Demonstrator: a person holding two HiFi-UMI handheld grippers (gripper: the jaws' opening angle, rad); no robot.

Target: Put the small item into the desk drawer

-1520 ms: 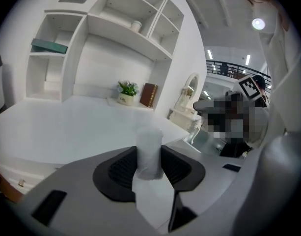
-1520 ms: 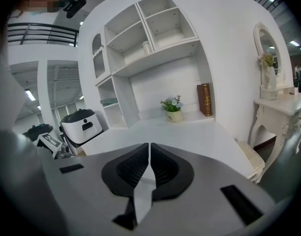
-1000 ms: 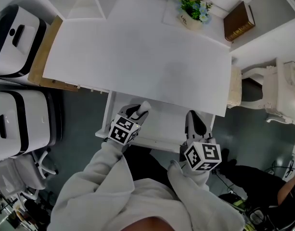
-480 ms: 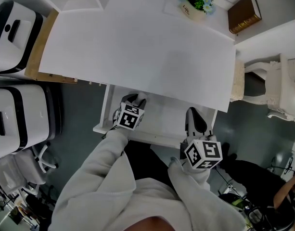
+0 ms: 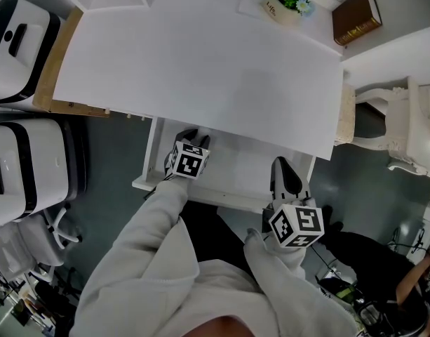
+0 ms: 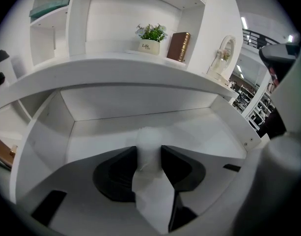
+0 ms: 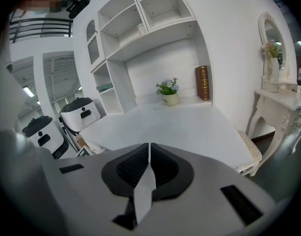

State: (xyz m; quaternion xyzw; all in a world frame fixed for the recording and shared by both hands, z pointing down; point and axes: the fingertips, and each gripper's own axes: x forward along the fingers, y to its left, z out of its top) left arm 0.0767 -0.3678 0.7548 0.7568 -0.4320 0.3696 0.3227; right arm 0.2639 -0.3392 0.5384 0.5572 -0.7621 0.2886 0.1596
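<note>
Left gripper: fingers clamped on small white item, held within the open drawer, near its 9 o'clock end | Right gripper: fingers pressed together, nothing between, at the drawer's 3 o'clock end | Drawer projects at 6 o'clock from the white counter; flowerpot at the counter's 1 o'clock.

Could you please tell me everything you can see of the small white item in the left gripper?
The small white item is a pale, matte, soft-looking piece with a rounded top; its outline is blurred. It stands roughly upright, clamped between the black jaws of the left gripper, with its top poking past their tips. It is held over the floor of the open white drawer; whether it touches that floor cannot be told.
</note>
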